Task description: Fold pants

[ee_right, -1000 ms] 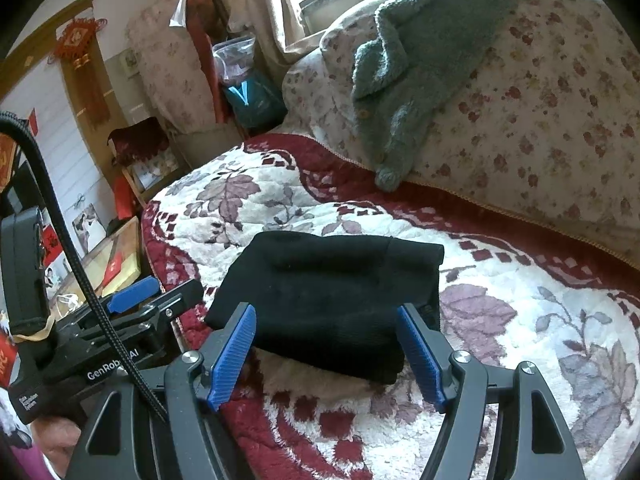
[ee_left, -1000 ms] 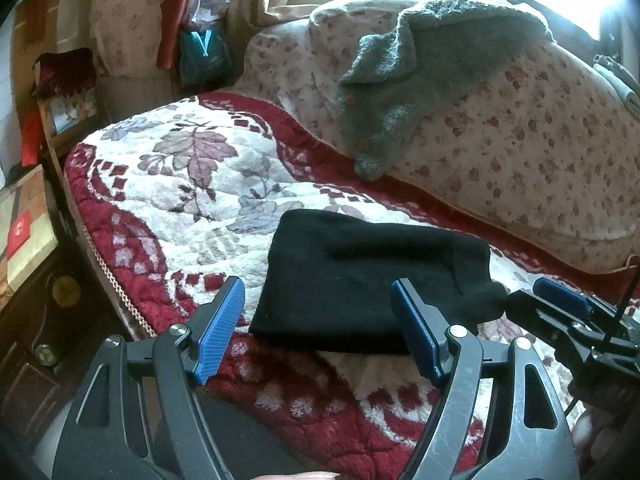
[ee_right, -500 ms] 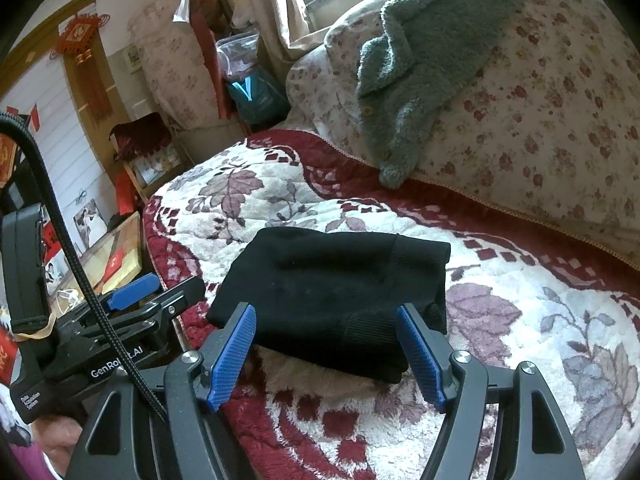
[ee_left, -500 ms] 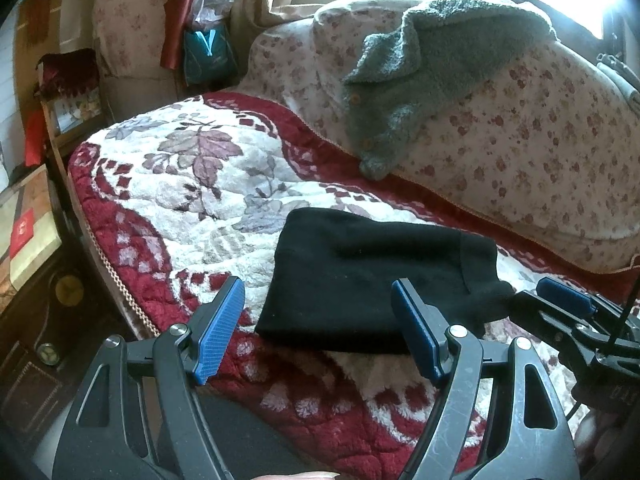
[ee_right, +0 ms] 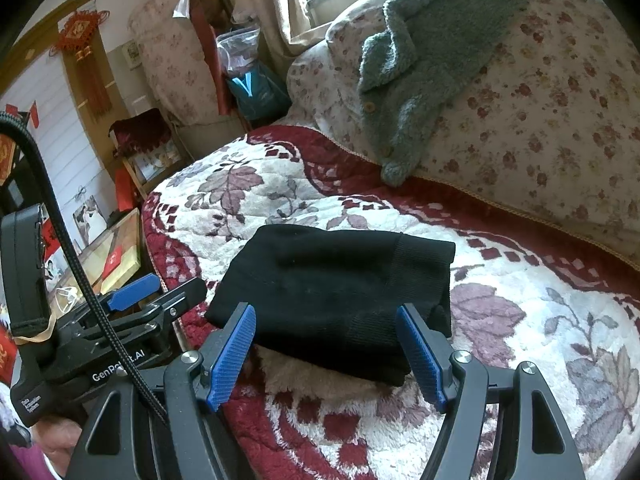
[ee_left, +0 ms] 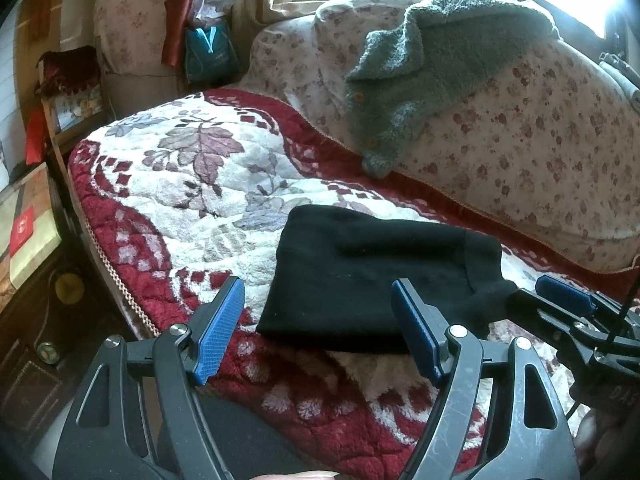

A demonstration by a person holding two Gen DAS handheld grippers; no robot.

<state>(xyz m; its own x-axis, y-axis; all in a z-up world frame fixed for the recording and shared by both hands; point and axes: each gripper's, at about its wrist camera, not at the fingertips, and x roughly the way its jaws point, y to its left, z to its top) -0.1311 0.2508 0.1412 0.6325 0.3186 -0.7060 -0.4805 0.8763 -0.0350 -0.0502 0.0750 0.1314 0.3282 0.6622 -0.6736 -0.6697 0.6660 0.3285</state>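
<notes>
The folded black pants [ee_left: 372, 280] are flanked by nothing on the floral blanket [ee_left: 192, 184], a grey cardigan [ee_left: 420, 76] is draped behind, and both the left gripper [ee_left: 320, 328] and right gripper [ee_right: 326, 344] are held wide open, empty.

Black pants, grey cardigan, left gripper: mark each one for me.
black pants [ee_right: 336, 288], right wrist view, middle of the folded stack's top layer.
grey cardigan [ee_left: 432, 64], left wrist view, its body draped over the floral cushion.
left gripper [ee_left: 320, 330], left wrist view, midway between its open fingers.

place: home living room | cues: blanket-covered sofa [ee_left: 192, 184], curtains [ee_right: 280, 4], window
</notes>
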